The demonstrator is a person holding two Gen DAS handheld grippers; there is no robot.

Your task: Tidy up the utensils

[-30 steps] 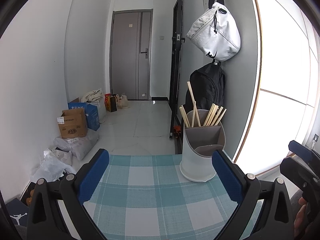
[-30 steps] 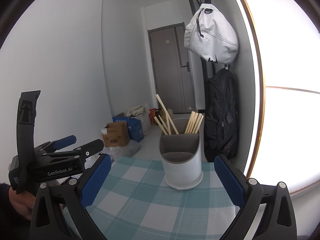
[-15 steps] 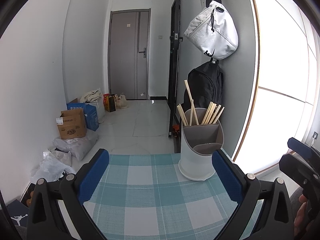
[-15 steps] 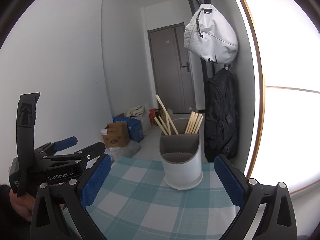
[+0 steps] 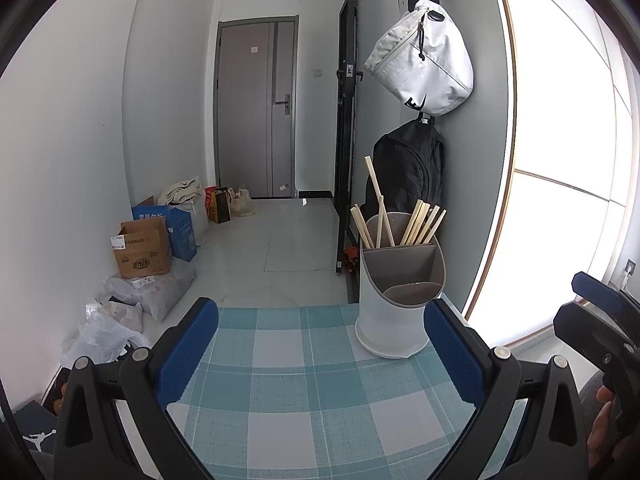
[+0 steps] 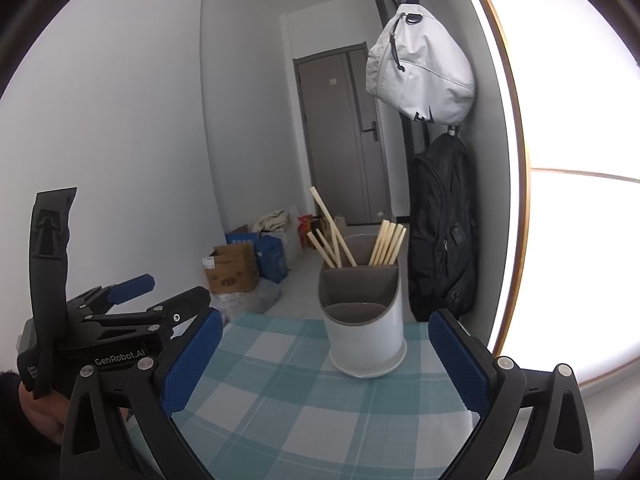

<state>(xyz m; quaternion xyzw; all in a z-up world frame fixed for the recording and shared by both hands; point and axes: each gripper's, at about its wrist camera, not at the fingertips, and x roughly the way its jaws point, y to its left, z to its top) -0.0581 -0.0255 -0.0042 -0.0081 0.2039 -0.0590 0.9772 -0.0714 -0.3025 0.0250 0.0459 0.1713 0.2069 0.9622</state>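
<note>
Left wrist: we hold the left gripper (image 5: 320, 348) wide open, empty, over the checked table (image 5: 312, 412). The holder (image 5: 398, 296) sits at 1 o'clock by the far edge, chopsticks (image 5: 422, 226) all in its rear compartment; nothing loose in view, so sorting looks finished.

Right wrist: the right gripper (image 6: 324, 354) is wide open, empty; the holder is at 12, with open cloth around it and the table edge just behind.
</note>
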